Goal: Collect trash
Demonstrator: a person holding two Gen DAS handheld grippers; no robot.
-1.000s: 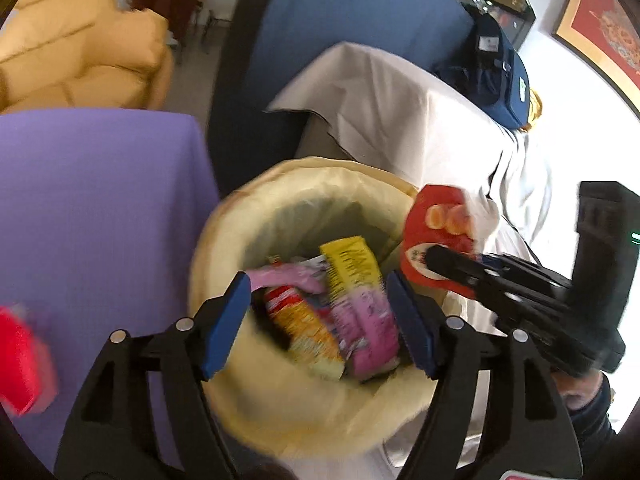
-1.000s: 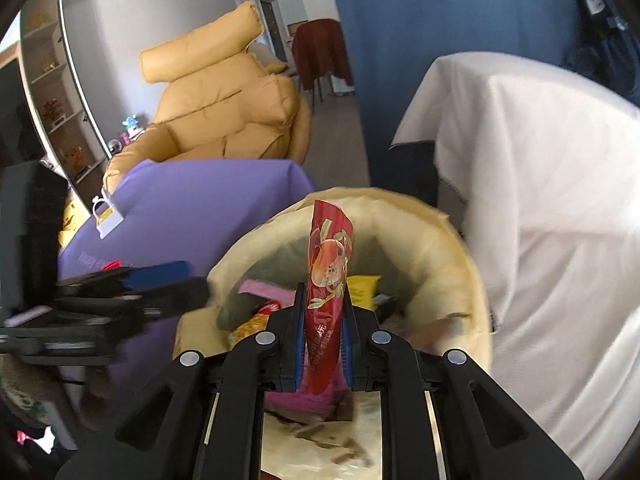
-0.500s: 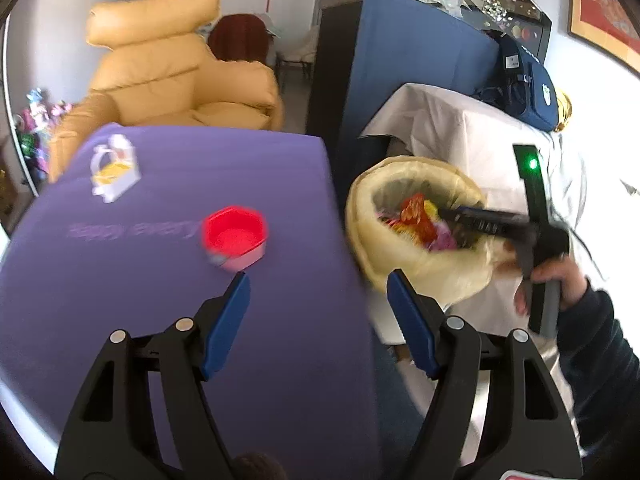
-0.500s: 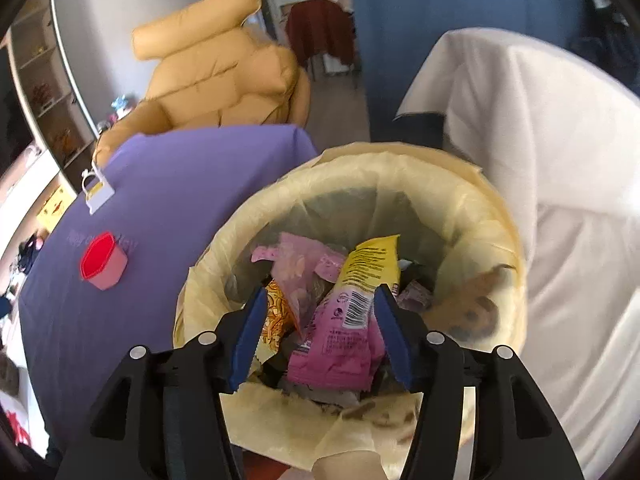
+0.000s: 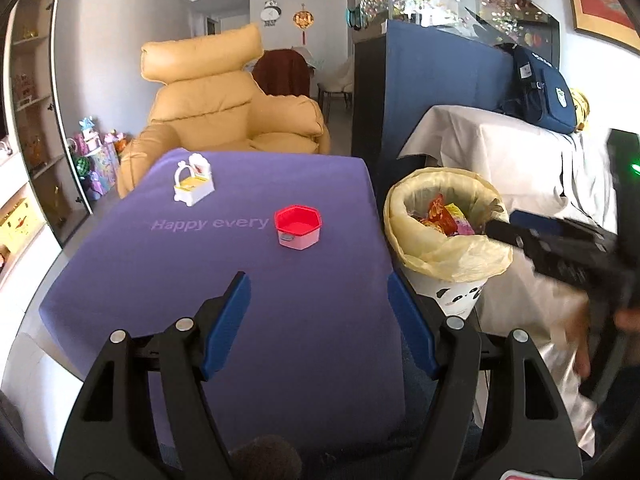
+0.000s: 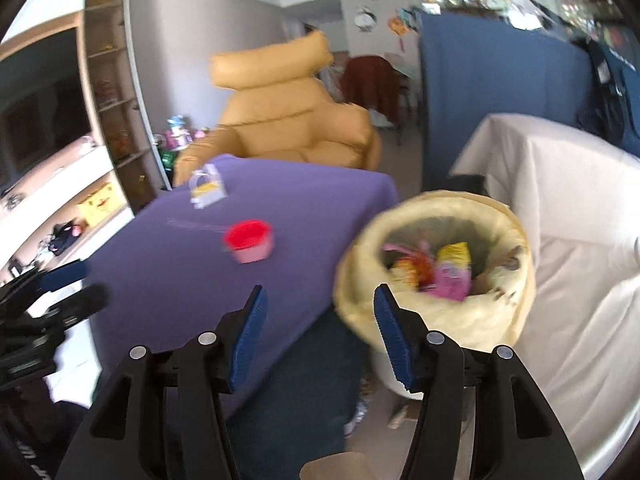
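A white bin lined with a yellow bag (image 5: pixel 444 258) stands on the floor to the right of the purple table (image 5: pixel 224 280) and holds several snack wrappers (image 5: pixel 442 216). My left gripper (image 5: pixel 317 282) hangs open and empty over the table's near right part. My right gripper (image 6: pixel 320 294) is open and empty, back from the bin (image 6: pixel 436 316), with the wrappers (image 6: pixel 450 272) ahead on its right. In the left wrist view the right gripper (image 5: pixel 502 222) reaches the bin's near rim from the right. The left gripper (image 6: pixel 90 282) shows at the right wrist view's left edge.
A red hexagonal tub (image 5: pixel 298 226) and a small white toy (image 5: pixel 194 180) sit on the table. Beyond stand a yellow armchair (image 5: pixel 224 112), a blue-draped cabinet (image 5: pixel 436 92) and white-draped furniture (image 5: pixel 520 160) with a blue backpack (image 5: pixel 536 88). Shelves (image 6: pixel 108 92) line the left wall.
The right gripper opened, the red wrapper dropped into the bin, and it drew back. The left gripper swung away from above the bin to over the purple table.
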